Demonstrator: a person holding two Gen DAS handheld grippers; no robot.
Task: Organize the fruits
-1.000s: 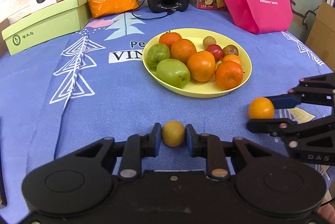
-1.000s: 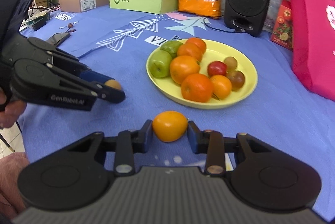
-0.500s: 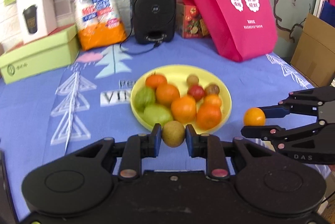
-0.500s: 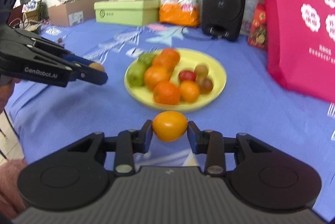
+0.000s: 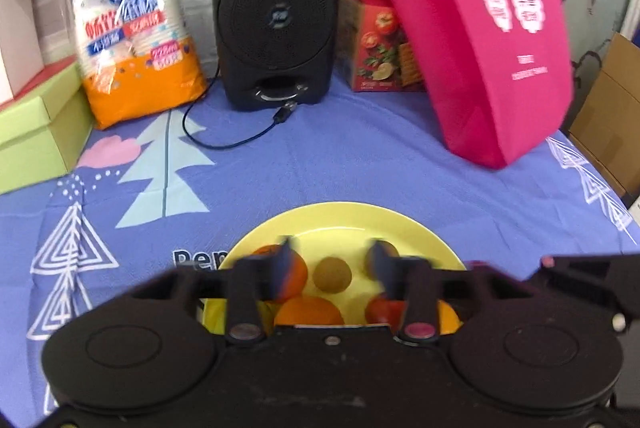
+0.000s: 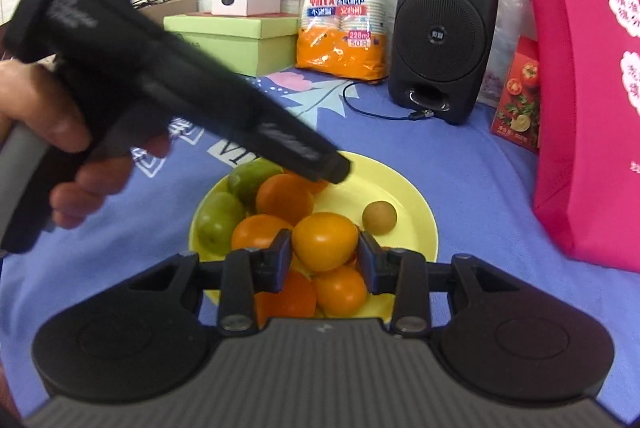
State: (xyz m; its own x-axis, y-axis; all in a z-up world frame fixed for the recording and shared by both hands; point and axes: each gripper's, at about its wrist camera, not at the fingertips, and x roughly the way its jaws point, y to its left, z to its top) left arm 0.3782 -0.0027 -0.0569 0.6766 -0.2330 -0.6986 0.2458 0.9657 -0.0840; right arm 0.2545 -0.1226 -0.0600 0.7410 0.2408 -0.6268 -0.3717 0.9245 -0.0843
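A yellow plate (image 5: pixel 352 224) (image 6: pixel 412 203) on the blue cloth holds oranges, green fruits and small fruits. My left gripper (image 5: pixel 330 268) is open above the plate; a small brown fruit (image 5: pixel 332 275) (image 6: pixel 379 217) lies on the plate between and below its fingers. My right gripper (image 6: pixel 324 254) is shut on an orange (image 6: pixel 325 240) and holds it over the near side of the plate. The left gripper's body (image 6: pixel 192 95) crosses the right wrist view above the fruits.
A black speaker (image 5: pixel 276 7) with a cable, a bag of paper cups (image 5: pixel 128 19), green boxes (image 5: pixel 36 131), a red carton (image 5: pixel 380 43) and a pink bag (image 5: pixel 480 27) stand behind the plate. Cardboard box (image 5: pixel 612 115) at the right.
Both grippers have moved forward over the plate. My left gripper has opened and let go of the small brown fruit, which now lies on the plate. My right gripper still holds the orange.
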